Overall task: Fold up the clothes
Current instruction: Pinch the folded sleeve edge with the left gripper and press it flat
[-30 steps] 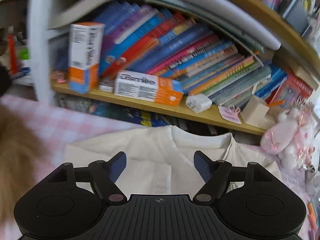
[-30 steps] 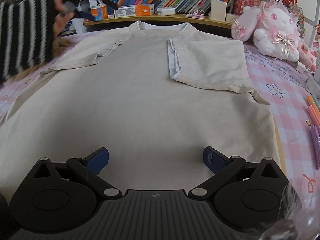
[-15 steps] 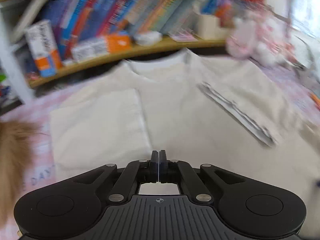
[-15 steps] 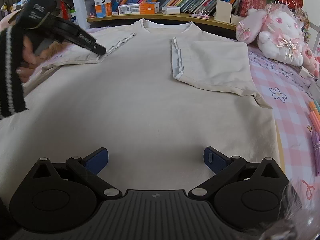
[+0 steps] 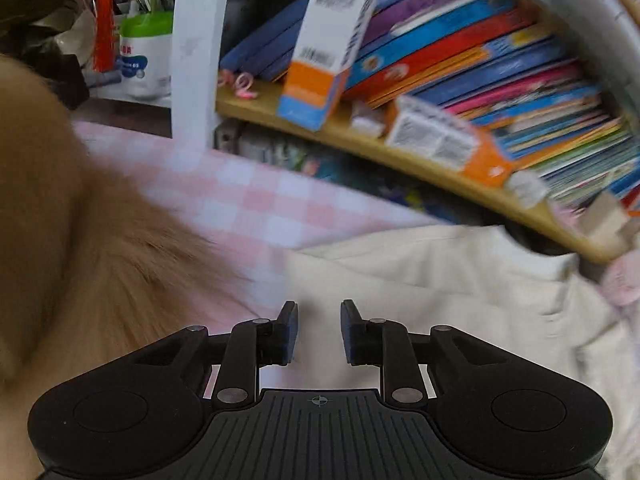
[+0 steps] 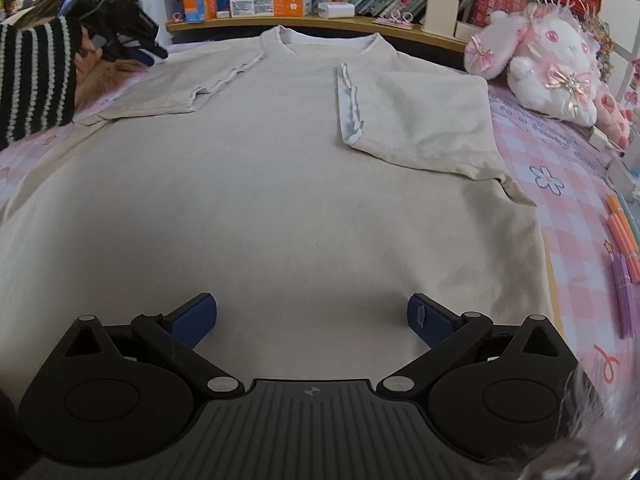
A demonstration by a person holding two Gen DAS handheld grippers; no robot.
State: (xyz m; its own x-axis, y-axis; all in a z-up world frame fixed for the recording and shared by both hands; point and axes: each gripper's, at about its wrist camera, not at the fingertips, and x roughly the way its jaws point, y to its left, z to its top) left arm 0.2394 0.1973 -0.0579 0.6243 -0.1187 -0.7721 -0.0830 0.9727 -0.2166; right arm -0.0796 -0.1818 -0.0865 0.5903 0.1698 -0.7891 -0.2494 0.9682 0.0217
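Cream T-shirt (image 6: 260, 200) lying flat on pink checked tablecloth (image 6: 568, 208), both sleeves already folded inward. Body folds remaining. Left gripper (image 5: 319, 330) hovering at far-left shoulder, jaws opening, nothing between. Right gripper (image 6: 312, 316) waiting over near hem, jaws spread wide, empty.

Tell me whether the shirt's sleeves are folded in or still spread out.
Folded in. In the right wrist view both sleeves of the cream shirt lie turned over onto its chest, cuffs pointing inward; the body below remains spread flat.

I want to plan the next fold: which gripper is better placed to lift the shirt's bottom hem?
The right gripper: it hangs over the shirt near the hem, jaws wide. The left gripper is up by the folded sleeve, its jaws opening, nothing between.
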